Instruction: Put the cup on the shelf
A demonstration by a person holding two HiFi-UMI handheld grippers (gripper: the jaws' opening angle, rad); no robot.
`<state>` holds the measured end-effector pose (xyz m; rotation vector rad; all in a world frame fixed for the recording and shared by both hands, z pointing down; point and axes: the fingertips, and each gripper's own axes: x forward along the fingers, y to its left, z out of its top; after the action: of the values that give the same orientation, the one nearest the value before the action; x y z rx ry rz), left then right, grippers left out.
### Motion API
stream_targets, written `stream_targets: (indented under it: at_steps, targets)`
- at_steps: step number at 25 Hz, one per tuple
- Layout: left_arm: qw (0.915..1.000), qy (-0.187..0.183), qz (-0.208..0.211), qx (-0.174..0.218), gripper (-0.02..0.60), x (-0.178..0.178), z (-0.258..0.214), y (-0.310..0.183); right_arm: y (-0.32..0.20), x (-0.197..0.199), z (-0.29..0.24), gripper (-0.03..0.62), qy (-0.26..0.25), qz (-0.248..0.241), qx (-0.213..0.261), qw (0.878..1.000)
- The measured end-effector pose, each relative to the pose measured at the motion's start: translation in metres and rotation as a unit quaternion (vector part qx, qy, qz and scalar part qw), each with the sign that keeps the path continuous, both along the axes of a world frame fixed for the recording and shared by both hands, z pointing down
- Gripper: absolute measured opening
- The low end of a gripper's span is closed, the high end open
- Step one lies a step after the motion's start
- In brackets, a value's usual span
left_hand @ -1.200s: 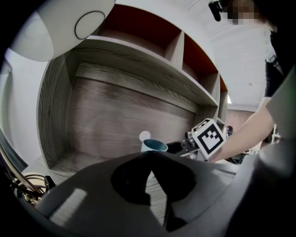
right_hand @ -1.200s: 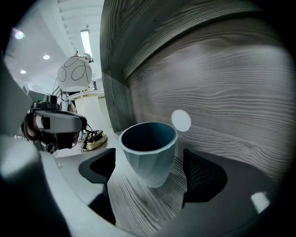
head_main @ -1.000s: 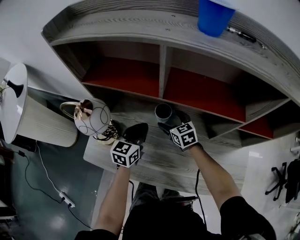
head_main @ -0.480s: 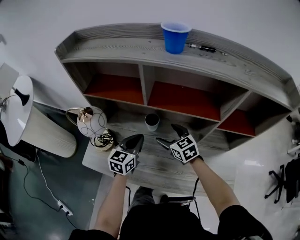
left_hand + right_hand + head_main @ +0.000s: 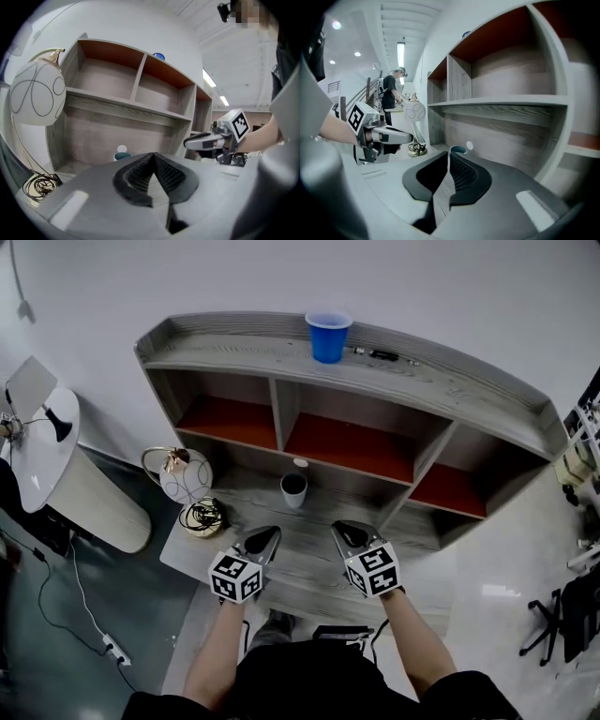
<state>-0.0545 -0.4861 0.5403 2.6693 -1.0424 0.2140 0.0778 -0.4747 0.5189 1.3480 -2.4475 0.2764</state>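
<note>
The right gripper (image 5: 349, 532) has just been closing its jaws on nothing; the left gripper (image 5: 265, 536) is pressed together, empty; any retreat should run straight nearward, clear of the cup (image 5: 293, 488).

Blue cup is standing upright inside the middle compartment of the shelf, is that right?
Not quite. The blue cup is standing upright, but on the top board of the shelf, not inside the middle compartment. The head view shows it.

White globe lamp (image 5: 185, 476) beside coiled cable (image 5: 201, 516); round white table (image 5: 33, 456) farther left
</note>
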Motion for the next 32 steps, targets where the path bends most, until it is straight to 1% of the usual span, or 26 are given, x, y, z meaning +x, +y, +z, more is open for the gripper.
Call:
stream_targets:
  at_steps: [1, 5, 9, 12, 18, 21, 25, 29, 32]
  targets:
    - [1.0, 0.002, -0.001, 0.0, 0.0, 0.0, -0.001, 0.006, 0.007, 0.003, -0.003, 0.014, -0.002, 0.003, 0.003, 1.0]
    - [0.9999, 0.004, -0.012, -0.002, 0.0, -0.002, -0.002, 0.027, 0.028, 0.005, -0.007, 0.012, -0.012, -0.006, 0.002, 1.0]
    - [0.9986, 0.0, -0.052, 0.004, 0.0, -0.01, -0.003, 0.046, 0.045, 0.007, -0.007, 0.012, -0.021, -0.013, -0.002, 1.0]
    - [0.9978, -0.004, -0.066, -0.003, 0.0, -0.016, 0.001, 0.065, 0.06, 0.004, -0.006, 0.012, -0.029, -0.02, -0.008, 0.999]
    - [0.9989, -0.013, -0.04, -0.023, 0.0, -0.014, 0.009, 0.1, 0.087, -0.004, 0.004, 0.012, -0.032, -0.026, -0.023, 0.999]
    - [0.9993, -0.018, -0.024, -0.021, 0.0, -0.008, 0.007, 0.107, 0.097, -0.004, 0.007, 0.012, -0.038, -0.022, -0.03, 0.999]
    - [0.9996, -0.021, 0.014, -0.013, 0.0, 0.001, 0.002, 0.121, 0.111, -0.005, 0.008, 0.012, -0.04, -0.01, -0.036, 0.999]
    - [0.9991, -0.023, 0.034, -0.011, 0.0, -0.001, 0.002, 0.134, 0.125, -0.014, 0.006, 0.012, -0.037, 0.002, -0.034, 0.999]
    - [0.9987, -0.025, 0.043, -0.009, 0.0, -0.007, 0.002, 0.146, 0.137, -0.019, 0.005, 0.012, -0.04, 0.022, -0.034, 0.998]
